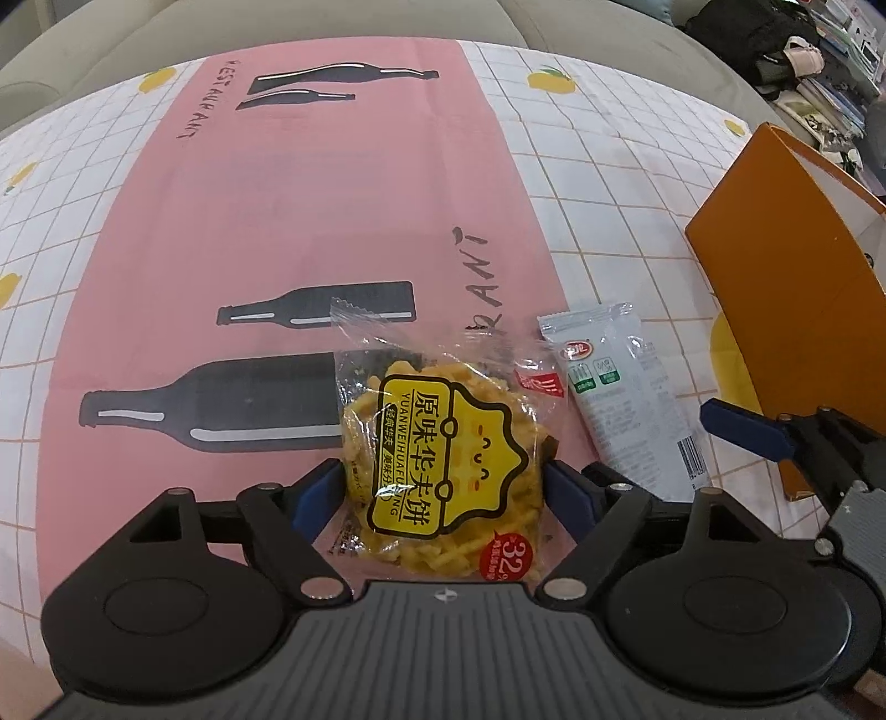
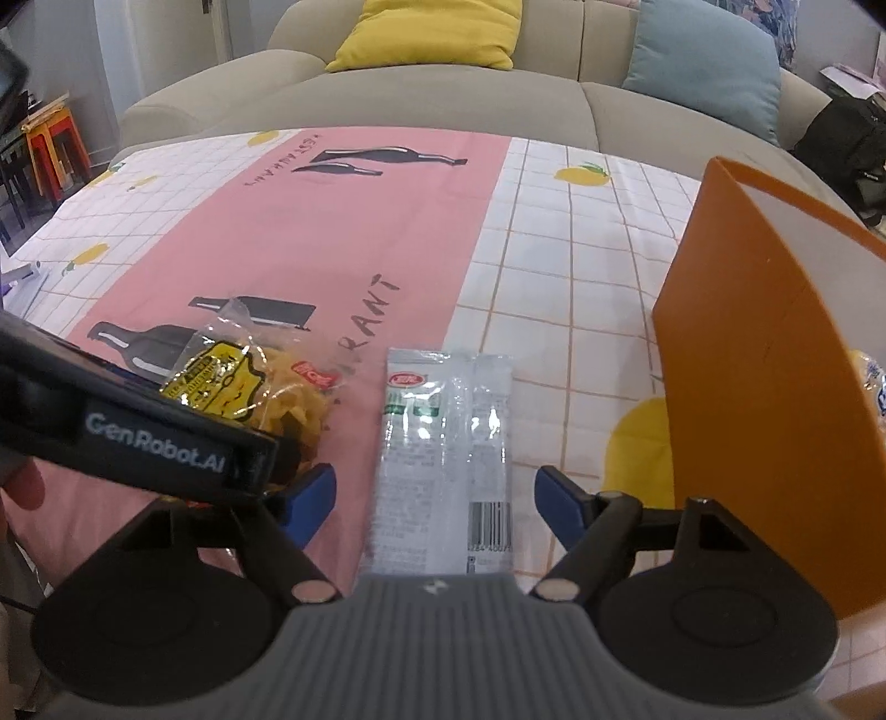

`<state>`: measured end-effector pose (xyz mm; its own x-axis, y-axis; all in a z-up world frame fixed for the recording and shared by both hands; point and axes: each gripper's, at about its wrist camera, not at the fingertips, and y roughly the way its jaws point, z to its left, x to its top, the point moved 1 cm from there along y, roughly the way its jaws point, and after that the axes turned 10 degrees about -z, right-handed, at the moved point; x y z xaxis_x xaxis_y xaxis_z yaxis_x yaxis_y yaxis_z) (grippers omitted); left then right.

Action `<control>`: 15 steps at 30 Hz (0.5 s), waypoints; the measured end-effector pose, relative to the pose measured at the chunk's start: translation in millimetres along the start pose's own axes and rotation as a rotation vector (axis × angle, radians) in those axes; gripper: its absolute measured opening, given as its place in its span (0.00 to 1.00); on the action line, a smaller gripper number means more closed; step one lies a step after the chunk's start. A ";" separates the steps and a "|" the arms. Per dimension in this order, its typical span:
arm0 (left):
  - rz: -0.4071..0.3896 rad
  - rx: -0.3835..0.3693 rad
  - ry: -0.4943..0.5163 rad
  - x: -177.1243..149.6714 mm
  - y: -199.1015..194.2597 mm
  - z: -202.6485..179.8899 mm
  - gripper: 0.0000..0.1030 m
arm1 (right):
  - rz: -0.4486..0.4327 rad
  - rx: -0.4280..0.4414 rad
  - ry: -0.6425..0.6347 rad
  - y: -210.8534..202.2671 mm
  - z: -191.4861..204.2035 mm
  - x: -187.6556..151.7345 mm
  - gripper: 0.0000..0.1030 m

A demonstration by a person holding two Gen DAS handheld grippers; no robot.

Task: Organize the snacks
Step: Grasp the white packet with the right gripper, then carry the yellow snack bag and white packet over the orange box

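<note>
Though the orange box (image 2: pixel 775 354) hides its contents, both grippers gape: left gripper (image 1: pixel 443 487) straddles the waffle-snack bag (image 1: pixel 443 459), right gripper (image 2: pixel 437 498) the silver packet (image 2: pixel 443 443), on a pink-and-checked tablecloth (image 2: pixel 343 221) before a sofa (image 2: pixel 421 105).

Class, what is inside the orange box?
In the right wrist view, the orange box shows a white inner wall and a sliver of yellow packet; its side hides the rest.

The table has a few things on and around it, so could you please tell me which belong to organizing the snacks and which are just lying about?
Part of the job:
- yellow snack bag, between the open left gripper
- white snack packet, between the open right gripper
- orange box

Just lying about:
- yellow cushion
- blue cushion
- sofa
</note>
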<state>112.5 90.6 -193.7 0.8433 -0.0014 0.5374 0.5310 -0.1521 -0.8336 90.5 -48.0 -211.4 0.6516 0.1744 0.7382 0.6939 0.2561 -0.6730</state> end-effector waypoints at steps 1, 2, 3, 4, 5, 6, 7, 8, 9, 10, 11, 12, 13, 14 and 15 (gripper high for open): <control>-0.001 -0.003 0.002 -0.1 0.8 0.3 0.93 | 0.007 0.001 0.012 2.5 -1.2 -0.9 0.71; -0.006 -0.006 0.007 -0.1 0.8 0.4 0.93 | 0.015 0.002 0.024 5.5 -2.6 -2.0 0.68; -0.010 -0.008 0.010 0.4 1.0 0.3 0.93 | 0.003 -0.005 0.022 5.8 -3.0 -2.3 0.67; -0.014 -0.009 0.010 0.7 1.0 0.7 0.93 | 0.003 -0.009 0.015 6.7 -2.3 -2.5 0.67; -0.018 -0.010 0.011 1.1 0.9 1.1 0.90 | 0.001 -0.011 0.004 7.5 -1.1 -2.8 0.66; -0.022 -0.013 0.006 1.9 1.0 1.6 0.87 | -0.001 -0.013 -0.009 8.2 0.5 -3.3 0.66; -0.024 -0.012 0.001 2.7 0.8 2.2 0.86 | -0.007 -0.014 -0.017 8.4 1.9 -3.8 0.65; -0.027 -0.010 -0.003 3.7 0.4 2.8 0.82 | -0.010 -0.013 -0.017 9.0 2.2 -3.9 0.65; -0.030 -0.008 -0.006 4.2 0.0 3.2 0.81 | -0.012 -0.013 -0.016 9.4 2.2 -3.7 0.64; -0.032 -0.008 -0.011 4.9 0.2 3.7 0.80 | -0.017 -0.012 -0.019 9.5 2.7 -3.5 0.62; -0.035 -0.009 -0.015 5.2 -0.1 4.5 0.80 | -0.021 -0.010 -0.022 9.2 3.0 -3.1 0.56; -0.037 -0.009 -0.017 5.6 0.0 4.8 0.79 | -0.024 -0.009 -0.028 9.1 4.0 -2.7 0.52; -0.038 -0.008 -0.018 5.9 -0.1 4.9 0.79 | -0.024 -0.008 -0.032 9.2 4.9 -2.3 0.51; -0.038 -0.008 -0.019 6.3 0.0 4.8 0.78 | -0.023 -0.007 -0.033 9.2 5.3 -2.0 0.49; -0.039 -0.008 -0.020 6.7 -0.1 4.8 0.78 | -0.021 -0.007 -0.032 9.3 5.3 -1.7 0.48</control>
<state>118.6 95.4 -190.7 0.8235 0.0249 0.5667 0.5629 -0.1593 -0.8110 94.3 -40.9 -218.7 0.6265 0.1994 0.7535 0.7098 0.2533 -0.6572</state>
